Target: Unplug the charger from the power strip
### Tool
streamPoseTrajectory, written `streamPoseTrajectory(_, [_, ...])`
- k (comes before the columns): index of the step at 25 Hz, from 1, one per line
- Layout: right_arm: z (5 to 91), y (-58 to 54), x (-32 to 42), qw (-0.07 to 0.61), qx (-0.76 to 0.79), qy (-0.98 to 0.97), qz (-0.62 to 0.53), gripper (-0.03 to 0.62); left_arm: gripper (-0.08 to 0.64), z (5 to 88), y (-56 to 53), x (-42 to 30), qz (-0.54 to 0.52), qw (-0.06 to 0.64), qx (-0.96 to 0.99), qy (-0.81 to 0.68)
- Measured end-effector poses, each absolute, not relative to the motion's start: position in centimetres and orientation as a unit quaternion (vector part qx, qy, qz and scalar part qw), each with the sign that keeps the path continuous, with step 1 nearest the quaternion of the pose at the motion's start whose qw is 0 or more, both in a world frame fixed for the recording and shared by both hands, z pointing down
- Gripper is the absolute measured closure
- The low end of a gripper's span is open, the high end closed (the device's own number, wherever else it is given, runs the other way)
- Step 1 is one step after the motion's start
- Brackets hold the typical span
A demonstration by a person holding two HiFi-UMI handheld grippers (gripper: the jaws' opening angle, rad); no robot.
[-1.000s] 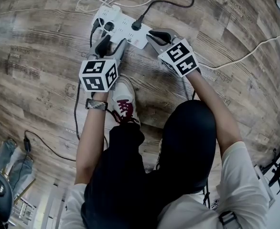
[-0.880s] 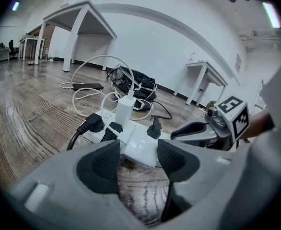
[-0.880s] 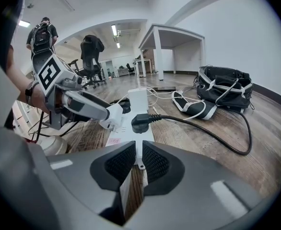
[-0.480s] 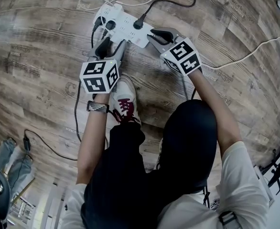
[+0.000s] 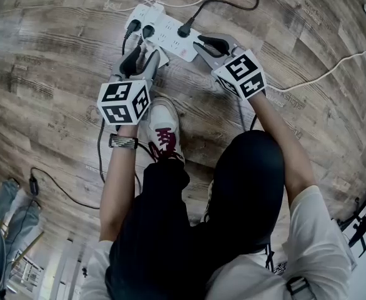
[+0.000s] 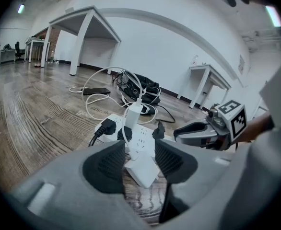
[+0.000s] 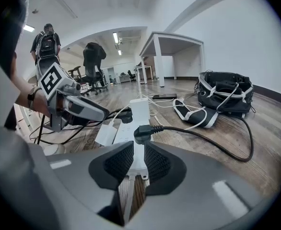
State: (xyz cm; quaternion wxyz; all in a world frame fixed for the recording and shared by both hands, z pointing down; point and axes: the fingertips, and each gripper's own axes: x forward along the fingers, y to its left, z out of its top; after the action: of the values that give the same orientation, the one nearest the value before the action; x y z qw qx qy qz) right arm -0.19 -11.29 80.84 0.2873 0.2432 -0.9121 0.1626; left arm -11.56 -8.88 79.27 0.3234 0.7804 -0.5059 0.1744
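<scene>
The strip (image 5: 170, 35) is laid on the wooden floor (image 5: 58, 74), just beyond a shoe (image 5: 161, 127); three black plugs (image 5: 184, 29) are seated in it, and a white adapter (image 6: 133, 113) is stood upright at its far end.

The charger (image 6: 143, 169), a white block, is seen out of the sockets and tilted, just beside the near edge of the strip; a thin white cable (image 6: 122, 128) is led away from it over the strip. It is enclosed by the left tongs (image 6: 139, 150), which are spread wide and have just been closing; the block fills the gap, and both pads seem to be pressed on its sides, although the contact is not sharply shown.

The right tongs (image 7: 134, 152) are placed over the other end of the strip, near the black plug with the long lead; their jaws have just been opening and are parted by a narrow gap only. The end of the strip is seen through this gap, beneath the pads; nothing is clamped between them.
</scene>
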Motion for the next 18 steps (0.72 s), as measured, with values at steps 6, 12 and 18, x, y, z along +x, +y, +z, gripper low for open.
streamPoseTrajectory(6, [79.4, -11.7, 0.1, 0.267, 0.259, -0.915, 0.157, 0.536, 0.435, 78.3, -9.1, -11.2, 0.172, 0.304, 0.788, -0.507])
streamPoseTrajectory(12, [77.8, -12.5, 1.0, 0.267, 0.276, -0.913, 0.137, 0.574, 0.547, 77.4, -9.4, -11.4, 0.168, 0.282, 0.790, -0.518])
streamPoseTrajectory(18, [74.2, -12.7, 2.3, 0.253, 0.306, -0.911, 0.108, 0.589, 0.555, 75.1, -9.5, -11.8, 0.170, 0.246, 0.792, -0.533])
